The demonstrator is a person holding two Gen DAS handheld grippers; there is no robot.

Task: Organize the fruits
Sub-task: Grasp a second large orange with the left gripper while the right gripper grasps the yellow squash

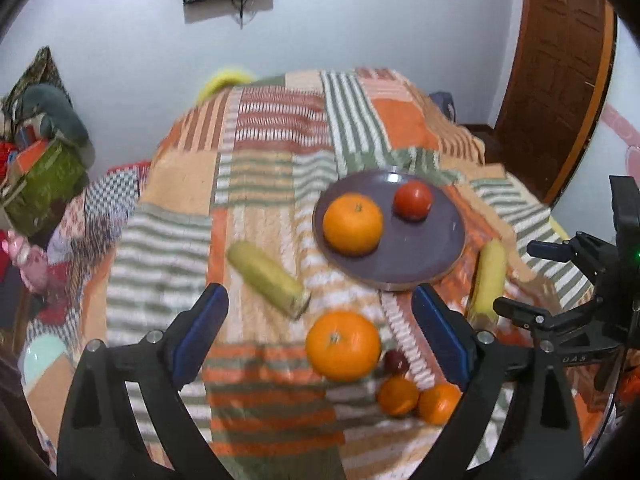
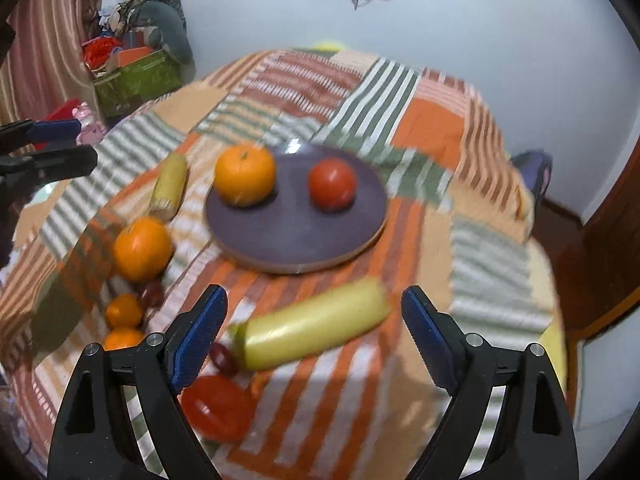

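Observation:
A purple plate (image 1: 416, 248) (image 2: 296, 236) on the patchwork cloth holds a big orange (image 1: 353, 224) (image 2: 245, 174) and a red tomato (image 1: 413, 200) (image 2: 332, 182). A second big orange (image 1: 343, 346) (image 2: 142, 249) lies on the cloth between my left gripper's fingers; my left gripper (image 1: 320, 332) is open above it. Two small oranges (image 1: 418, 398) (image 2: 123, 320) and a dark red fruit (image 1: 396, 362) lie near it. My right gripper (image 2: 314, 332) is open around a yellow-green squash (image 2: 312, 324) (image 1: 488, 280). Another squash (image 1: 268, 278) (image 2: 169, 184) lies to the left. A red fruit (image 2: 218, 408) lies by the right gripper's left finger.
The cloth-covered table (image 1: 260, 148) drops off on all sides. A green box of clutter (image 2: 136, 76) and a pink toy (image 1: 28, 264) stand at the left. A wooden door (image 1: 556, 72) is at the right. The right gripper also shows in the left wrist view (image 1: 532, 280).

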